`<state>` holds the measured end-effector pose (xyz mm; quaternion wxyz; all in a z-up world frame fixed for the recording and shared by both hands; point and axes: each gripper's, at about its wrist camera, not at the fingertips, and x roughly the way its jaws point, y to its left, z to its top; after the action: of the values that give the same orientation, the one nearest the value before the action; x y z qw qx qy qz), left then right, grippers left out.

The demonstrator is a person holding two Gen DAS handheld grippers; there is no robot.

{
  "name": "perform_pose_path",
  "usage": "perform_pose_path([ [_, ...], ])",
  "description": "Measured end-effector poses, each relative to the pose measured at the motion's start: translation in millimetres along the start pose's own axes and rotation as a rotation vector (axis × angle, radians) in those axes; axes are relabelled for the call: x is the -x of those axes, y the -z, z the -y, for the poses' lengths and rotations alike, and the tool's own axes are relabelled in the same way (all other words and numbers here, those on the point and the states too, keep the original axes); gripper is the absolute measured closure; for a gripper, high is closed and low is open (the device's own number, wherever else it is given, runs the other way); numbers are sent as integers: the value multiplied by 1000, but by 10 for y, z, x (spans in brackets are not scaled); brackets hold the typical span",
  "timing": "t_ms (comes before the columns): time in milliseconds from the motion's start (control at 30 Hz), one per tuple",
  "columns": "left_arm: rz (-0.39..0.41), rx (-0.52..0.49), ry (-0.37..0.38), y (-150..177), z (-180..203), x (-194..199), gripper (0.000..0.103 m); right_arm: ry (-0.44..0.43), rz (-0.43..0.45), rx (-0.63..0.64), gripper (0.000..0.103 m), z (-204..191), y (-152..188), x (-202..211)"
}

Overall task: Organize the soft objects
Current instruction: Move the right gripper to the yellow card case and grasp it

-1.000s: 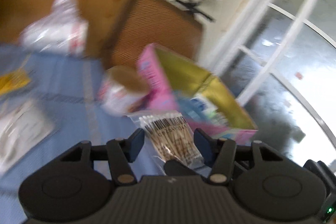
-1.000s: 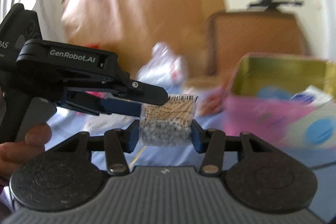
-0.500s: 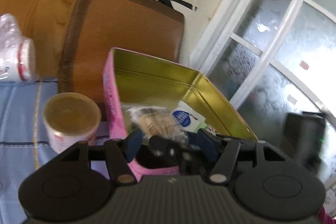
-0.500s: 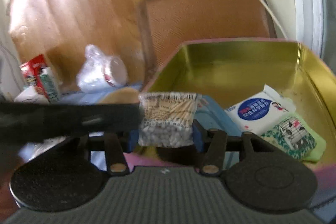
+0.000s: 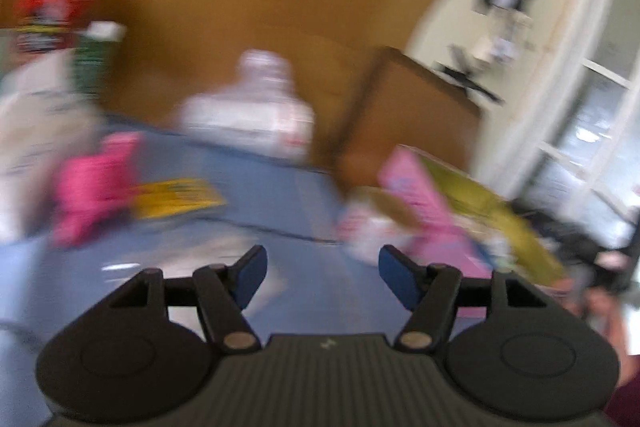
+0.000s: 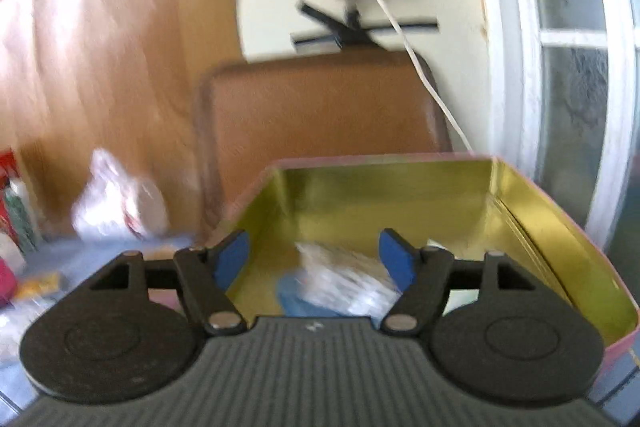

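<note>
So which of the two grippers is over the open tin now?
The right gripper: its open fingers frame the gold inside of the tin, above a clear packet. The left gripper, also open, is over the blue cloth.

Brown chair back, white window frame, dangling white cable

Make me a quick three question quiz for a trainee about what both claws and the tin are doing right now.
1. True or false: the right claw grips the clear packet.
2. Where does the packet lie? A) on the blue cloth B) inside the gold-lined tin C) in the left claw
3. Fill in: the left claw is ____ and holds nothing.

Key: 1 false, its jaws stand apart above the packet; 2 B; 3 open.
</note>
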<state>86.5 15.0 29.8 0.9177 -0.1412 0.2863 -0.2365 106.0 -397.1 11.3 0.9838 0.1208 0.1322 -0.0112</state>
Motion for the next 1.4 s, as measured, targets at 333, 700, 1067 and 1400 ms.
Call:
perform_pose_path([
  [333, 82, 131, -168, 181, -835, 241, 39, -464, -155, 190, 40, -1657, 81, -118],
  [700, 118, 133, -121, 220, -867, 310, 35, -531, -403, 456, 6, -3090, 591, -1091],
  [1067, 108, 154, -97, 215, -895, 301, 35, -501, -472, 350, 11, -2957, 610, -1277],
  [1400, 41, 86, -22, 225, -731, 243, 35, -503, -276, 299, 11, -1777, 621, 267],
])
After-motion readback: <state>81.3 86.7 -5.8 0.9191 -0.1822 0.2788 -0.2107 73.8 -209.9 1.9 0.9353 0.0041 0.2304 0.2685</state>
